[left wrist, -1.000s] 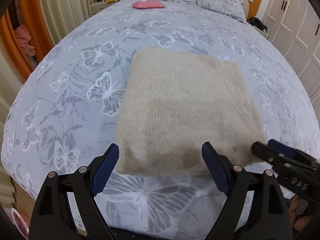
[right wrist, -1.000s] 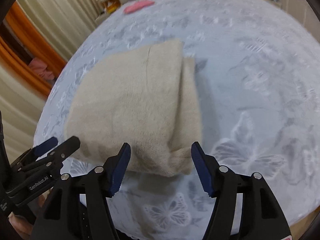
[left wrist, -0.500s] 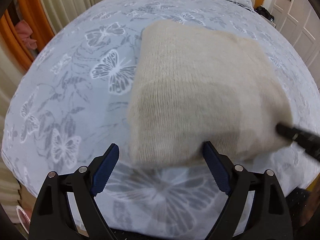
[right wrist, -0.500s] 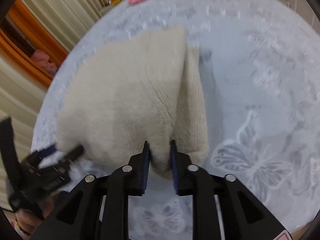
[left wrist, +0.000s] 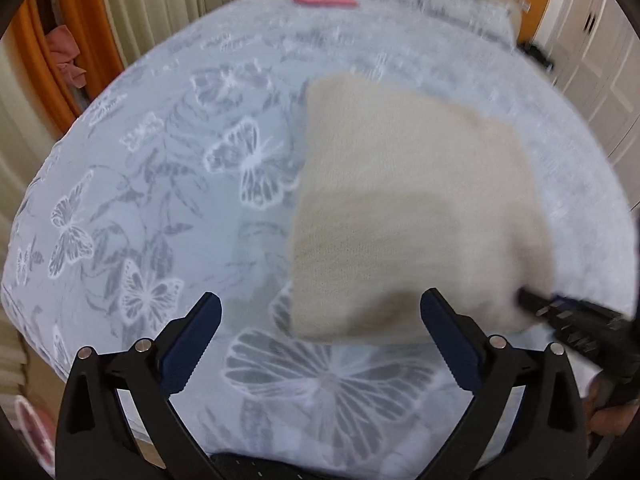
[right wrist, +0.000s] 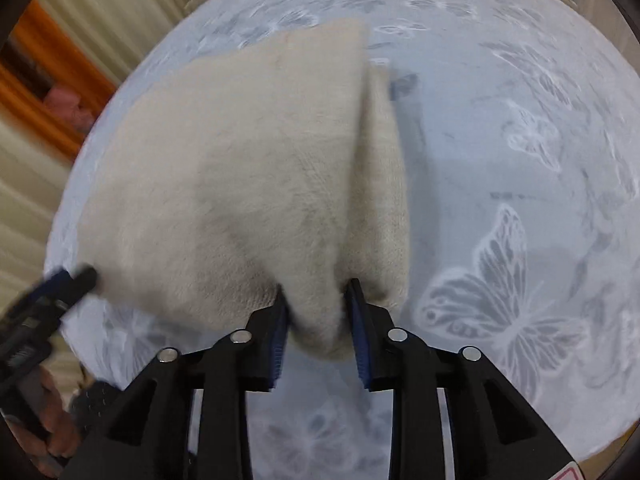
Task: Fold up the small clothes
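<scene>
Blue pads of the right gripper are clamped on the near corner of the folded beige sweater, the knit bunched up between them; its jaws have just eased a touch wider. Over on the other side, the left gripper has just been opening and stands wide, nothing pinched, its right finger at the sweater's near edge. Sweater lies on the bed with the butterfly cover, blurred.

Soft, even daylight fills both views, with no glare. Motion blur smears the beige knit garment and the butterfly-print bedspread. Fisheye distortion bulges the bed, and dark vignettes ring the corners.
</scene>
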Demonstrator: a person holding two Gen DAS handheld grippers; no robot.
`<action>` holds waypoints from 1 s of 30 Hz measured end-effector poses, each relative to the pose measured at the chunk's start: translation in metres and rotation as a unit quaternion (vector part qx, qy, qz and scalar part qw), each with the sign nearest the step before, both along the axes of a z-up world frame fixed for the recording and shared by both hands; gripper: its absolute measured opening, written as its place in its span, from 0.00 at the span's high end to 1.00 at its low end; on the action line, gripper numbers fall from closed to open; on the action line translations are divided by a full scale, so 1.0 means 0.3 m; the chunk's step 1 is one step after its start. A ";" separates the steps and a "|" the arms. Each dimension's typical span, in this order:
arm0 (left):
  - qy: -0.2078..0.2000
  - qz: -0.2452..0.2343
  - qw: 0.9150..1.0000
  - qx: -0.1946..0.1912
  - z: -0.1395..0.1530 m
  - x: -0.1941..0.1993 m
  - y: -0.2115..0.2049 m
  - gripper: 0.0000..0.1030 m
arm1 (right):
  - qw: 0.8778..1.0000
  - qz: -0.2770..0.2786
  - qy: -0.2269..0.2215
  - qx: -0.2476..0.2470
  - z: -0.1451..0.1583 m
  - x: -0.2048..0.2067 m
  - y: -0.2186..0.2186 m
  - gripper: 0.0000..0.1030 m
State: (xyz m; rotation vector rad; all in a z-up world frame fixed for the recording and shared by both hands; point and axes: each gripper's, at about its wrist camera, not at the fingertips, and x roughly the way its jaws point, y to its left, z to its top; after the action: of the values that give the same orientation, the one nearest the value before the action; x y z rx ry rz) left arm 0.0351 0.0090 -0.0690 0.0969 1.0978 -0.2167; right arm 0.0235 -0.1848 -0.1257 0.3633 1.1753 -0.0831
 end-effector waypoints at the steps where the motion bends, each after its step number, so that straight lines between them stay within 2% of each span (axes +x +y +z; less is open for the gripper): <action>1: 0.001 -0.001 1.000 0.009 -0.009 0.001 -0.004 0.07 | 1.000 -0.011 -0.002 0.012 0.022 -0.007 -0.007 0.73; 2: -0.004 -0.002 1.000 0.012 -0.006 -0.006 -0.005 0.07 | 1.000 -0.015 -0.007 0.013 0.047 -0.016 -0.005 0.68; 4: -0.022 -0.001 1.000 0.003 0.027 -0.038 0.005 0.06 | 0.999 -0.015 -0.033 -0.021 0.126 -0.058 0.016 0.55; 5: -0.030 0.001 1.000 0.000 0.045 -0.055 0.010 0.06 | 0.997 -0.015 -0.053 -0.056 0.174 -0.094 0.030 0.40; 6: -0.038 0.002 0.999 -0.003 0.059 -0.069 0.016 0.06 | 0.995 -0.018 -0.069 -0.075 0.201 -0.122 0.035 0.29; 7: -0.048 0.004 0.999 -0.006 0.075 -0.087 0.024 0.06 | 0.992 -0.023 -0.083 -0.092 0.226 -0.151 0.038 0.26; 8: -0.060 0.006 0.998 -0.008 0.091 -0.104 0.033 0.06 | 0.988 -0.029 -0.100 -0.112 0.251 -0.194 0.039 0.25; 12: -0.097 0.015 0.995 -0.010 0.152 -0.185 0.065 0.05 | 0.980 -0.042 -0.121 -0.153 0.278 -0.285 0.016 0.20; 16: -0.092 0.011 0.995 -0.037 0.158 -0.246 0.084 0.05 | 0.983 -0.043 -0.112 -0.141 0.262 -0.343 -0.006 0.20; 18: -0.083 0.011 0.996 -0.031 0.149 -0.268 0.079 0.05 | 0.985 -0.049 -0.113 -0.117 0.260 -0.356 -0.004 0.19; 20: -0.083 0.014 0.996 -0.027 0.152 -0.287 0.070 0.05 | 0.985 -0.051 -0.122 -0.115 0.264 -0.368 0.009 0.17; 25: -0.104 0.015 0.994 0.007 0.155 -0.333 0.038 0.05 | 0.986 -0.046 -0.119 -0.108 0.243 -0.396 0.051 0.17; 30: -0.124 0.009 0.991 0.041 0.155 -0.360 0.014 0.05 | 0.987 -0.055 -0.109 -0.101 0.217 -0.403 0.031 0.17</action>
State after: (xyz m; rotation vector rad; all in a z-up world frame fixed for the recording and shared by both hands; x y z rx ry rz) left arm -0.0728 0.0133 -0.0226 0.1821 0.8590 -0.1392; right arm -0.0973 -0.1754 -0.0606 0.2510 0.9202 -0.2507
